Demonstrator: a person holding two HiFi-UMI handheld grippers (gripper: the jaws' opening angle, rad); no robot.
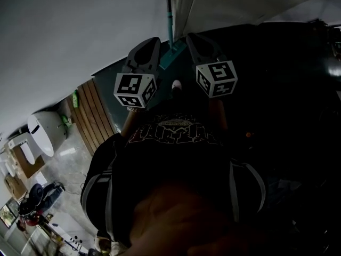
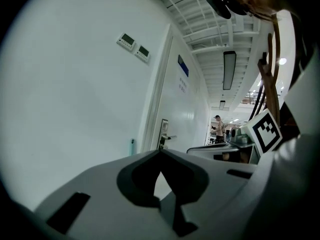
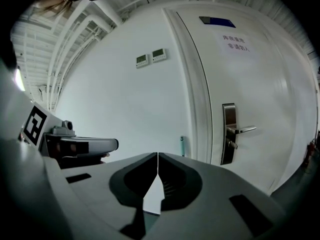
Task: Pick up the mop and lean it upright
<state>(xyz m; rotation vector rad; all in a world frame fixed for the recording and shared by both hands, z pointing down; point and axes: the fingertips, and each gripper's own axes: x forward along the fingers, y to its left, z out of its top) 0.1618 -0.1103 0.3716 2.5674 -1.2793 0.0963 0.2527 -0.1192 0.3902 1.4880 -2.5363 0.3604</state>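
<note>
Against the white wall [image 3: 115, 109], just beside the door frame [image 3: 200, 99], the mop [image 1: 169, 9] stands upright, ahead of us and apart from both tools. Our left gripper [image 2: 160, 152] and right gripper [image 3: 157, 155] each have their jaws pressed together on nothing. We judge the leaning done; next we need only keep clear of the handle and check that it holds.

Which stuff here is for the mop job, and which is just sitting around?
For the job:
mop, upright by the door
left gripper, shut, empty
right gripper, shut, empty

Just there:
door
door handle
wall boxes
wooden slats
</note>
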